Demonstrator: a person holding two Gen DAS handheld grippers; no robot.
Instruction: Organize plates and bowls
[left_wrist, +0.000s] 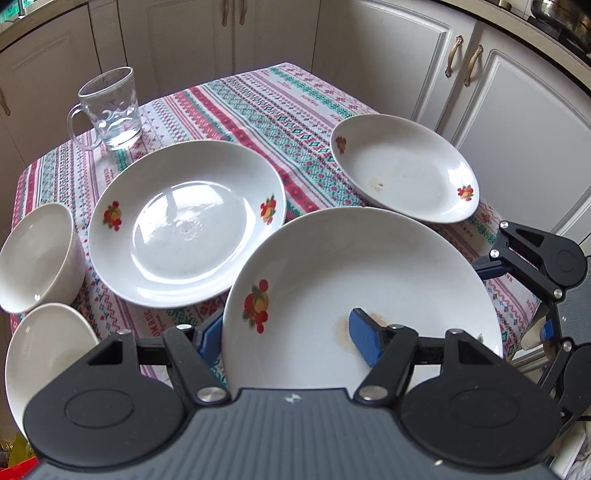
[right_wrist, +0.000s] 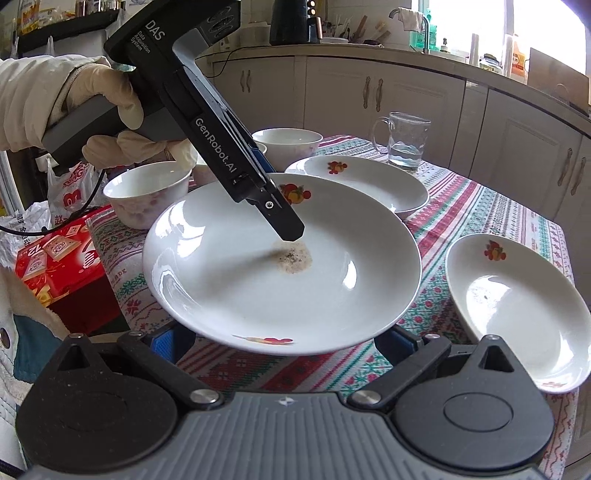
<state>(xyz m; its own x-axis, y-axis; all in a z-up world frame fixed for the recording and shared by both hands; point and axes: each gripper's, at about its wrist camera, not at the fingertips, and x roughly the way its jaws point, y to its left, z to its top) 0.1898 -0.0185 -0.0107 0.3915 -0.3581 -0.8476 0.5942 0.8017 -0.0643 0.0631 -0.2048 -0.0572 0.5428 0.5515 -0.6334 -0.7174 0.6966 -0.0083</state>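
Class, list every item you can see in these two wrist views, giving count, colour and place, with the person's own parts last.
stained plate: one, white with fruit motifs, lifted over the table
other plates: two, white with fruit motifs, on the tablecloth
bowls: at least two, white, at the table's edge
glass mug: one, clear, a little water inside, at a far corner
tablecloth: one, red, green and white, covering the table
cabinets: several, cream, around the table
red box: one, beside the table
left hand: cream glove, on the gripper handle
left gripper: black, blue pads, clamping the stained plate's rim
right gripper: black, blue pads, open, at the plate's opposite rim
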